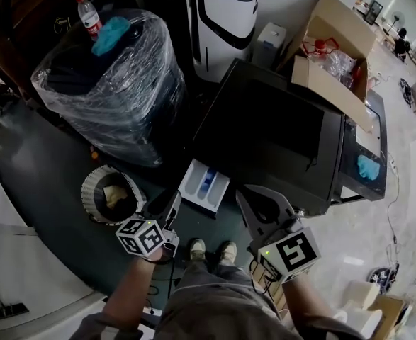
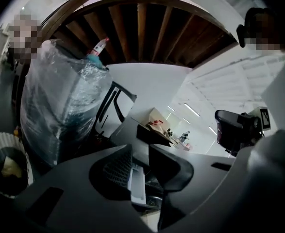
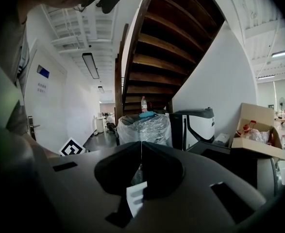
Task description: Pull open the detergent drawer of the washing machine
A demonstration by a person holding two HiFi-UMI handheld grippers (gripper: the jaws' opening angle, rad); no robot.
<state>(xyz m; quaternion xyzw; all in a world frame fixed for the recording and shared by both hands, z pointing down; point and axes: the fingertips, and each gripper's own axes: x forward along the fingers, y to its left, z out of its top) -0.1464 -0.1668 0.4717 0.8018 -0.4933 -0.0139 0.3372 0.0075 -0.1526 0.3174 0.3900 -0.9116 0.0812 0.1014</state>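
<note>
Washing machine (image 1: pixel 278 133): dark top and body, seen from above in the head view, standing on a dark floor.

Detergent drawer (image 1: pixel 205 184): white, with a blue compartment inside. It is pulled out from the machine's front at its left end and juts toward the person's shoes (image 1: pixel 211 250).

Left gripper (image 1: pixel 172 205): held just left of the drawer's near corner, marker cube toward the person. In the left gripper view its jaws stand a narrow gap apart. The drawer (image 2: pixel 136 186) shows through that gap, beyond the tips, and the pads press on nothing.

Right gripper (image 1: pixel 254 197): held just right of the drawer, in front of the machine. In the right gripper view its jaws meet along a thin line with nothing between them.

Plastic-wrapped bundle (image 1: pixel 112 83): large and dark, left of the machine. A water bottle (image 1: pixel 88 16) and a teal cloth (image 1: pixel 110 34) sit on top of it.

Round bin (image 1: pixel 108 193): pleated white rim, on the floor just left of the left gripper.

Cardboard box (image 1: pixel 335 55): open, resting on the far right part of the machine's top.

White-and-black appliance (image 1: pixel 218 20): behind the machine.
</note>
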